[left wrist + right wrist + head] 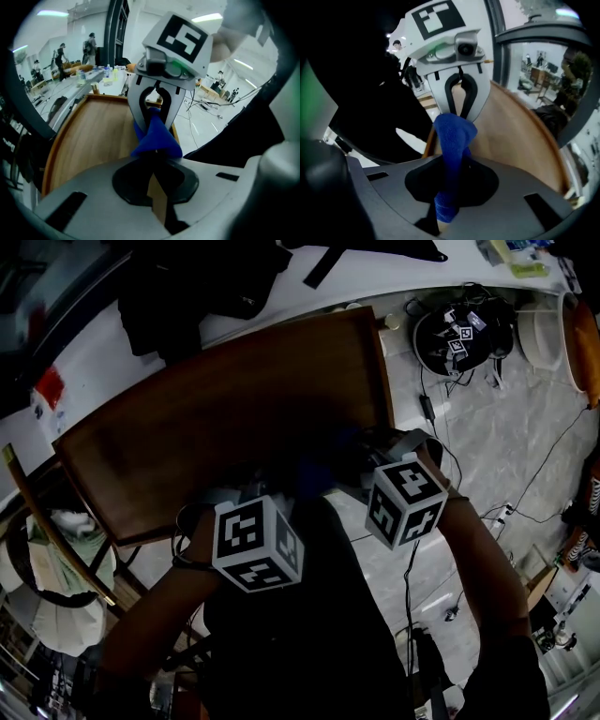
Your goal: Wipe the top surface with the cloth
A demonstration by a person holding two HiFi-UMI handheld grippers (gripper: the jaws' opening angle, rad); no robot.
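Blue cloth [452,136] bunched between two hand-held grippers facing each other, above near edge of brown wooden surface [234,399]. Right hand-held gripper [453,161] clamped on one end. Left hand-held gripper [157,157] pinches other end, jaws nearly together.

A black device [459,338] with square markers is seen lying on the pale floor [506,446], and cables [424,381] are trailed beside it. Dark clothing [202,282] is laid on a white counter [94,362].
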